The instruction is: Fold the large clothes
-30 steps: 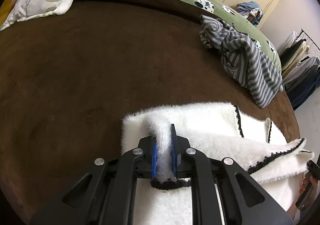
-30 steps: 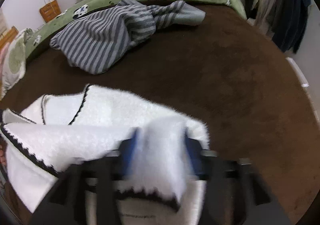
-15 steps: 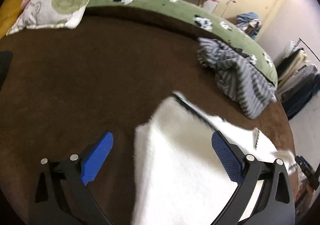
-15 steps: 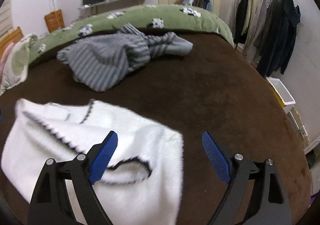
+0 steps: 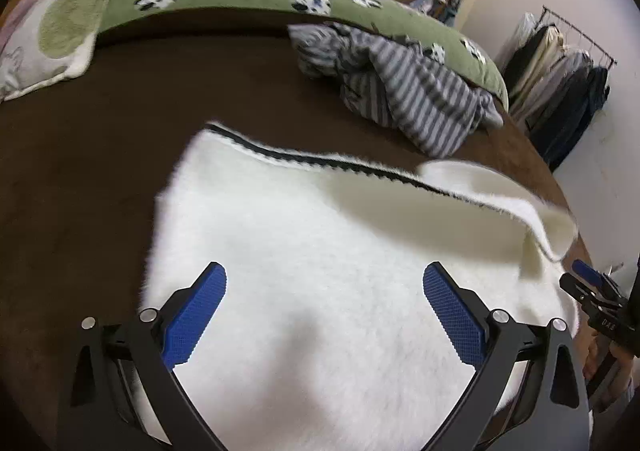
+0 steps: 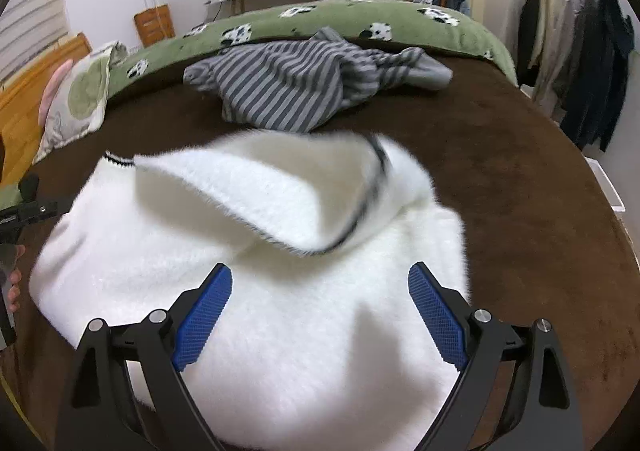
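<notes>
Letting go is the big change: a second ago both of my tools were clamped on folds of the white fluffy garment [image 5: 320, 271], and now my left tool [image 5: 325, 313] and my right tool [image 6: 320, 315] both stand spread wide with nothing between their blue pads, raised a little above the cloth. That garment lies on the brown bedspread [image 5: 100, 171], close in front of me, where before it sat bunched in my grip; it now spreads out as a broad white sheet of long pile. Its black-trimmed edge [image 5: 360, 167] runs across the far side, and one flap [image 6: 280, 191] on my right curls up and over, blurred, showing a smoother cream underside. Beyond it, well apart, a grey striped garment [image 6: 296, 91] sits crumpled on the bedspread against the green spotted blanket [image 6: 340, 21]. Off to my left a patterned pillow [image 5: 48, 35] rests at the bed's edge.
</notes>
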Demonstrator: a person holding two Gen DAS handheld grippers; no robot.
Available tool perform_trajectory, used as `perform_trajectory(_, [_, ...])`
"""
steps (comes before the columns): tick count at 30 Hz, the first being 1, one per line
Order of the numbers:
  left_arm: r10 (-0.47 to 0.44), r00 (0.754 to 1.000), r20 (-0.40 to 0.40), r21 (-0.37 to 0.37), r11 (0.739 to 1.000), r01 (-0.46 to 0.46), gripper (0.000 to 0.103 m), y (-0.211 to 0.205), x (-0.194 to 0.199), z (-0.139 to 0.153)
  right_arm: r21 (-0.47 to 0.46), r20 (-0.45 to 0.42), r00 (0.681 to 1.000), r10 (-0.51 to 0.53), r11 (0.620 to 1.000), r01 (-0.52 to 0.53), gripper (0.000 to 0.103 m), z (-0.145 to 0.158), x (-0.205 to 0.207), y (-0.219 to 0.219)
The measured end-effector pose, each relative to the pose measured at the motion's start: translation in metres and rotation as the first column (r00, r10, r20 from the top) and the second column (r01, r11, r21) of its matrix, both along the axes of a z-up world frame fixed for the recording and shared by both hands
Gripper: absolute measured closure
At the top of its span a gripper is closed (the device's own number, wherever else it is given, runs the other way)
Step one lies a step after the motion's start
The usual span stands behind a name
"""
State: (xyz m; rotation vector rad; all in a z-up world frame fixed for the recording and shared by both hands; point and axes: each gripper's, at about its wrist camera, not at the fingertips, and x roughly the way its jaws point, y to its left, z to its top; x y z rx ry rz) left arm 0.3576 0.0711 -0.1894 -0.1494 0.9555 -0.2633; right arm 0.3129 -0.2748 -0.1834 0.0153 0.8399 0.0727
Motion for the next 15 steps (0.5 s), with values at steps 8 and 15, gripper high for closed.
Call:
perform_trajectory(8, [0.039,0.997,-0.065,0.044,0.998,-0.036,0.006,-0.004,0.04,-0.033,-0.058,-0.034,0.999,-0.006,0.998,0.004,0.014,-0.017,0.049,0.02])
perform_trajectory(15, [0.046,0.997,-0.067,0.133,0.99,-0.037,0.006,0.001,0.069,-0.057,-0.087,-0.095,0.995,-0.022,0.996,0.013,0.014,-0.037,0.101,0.022])
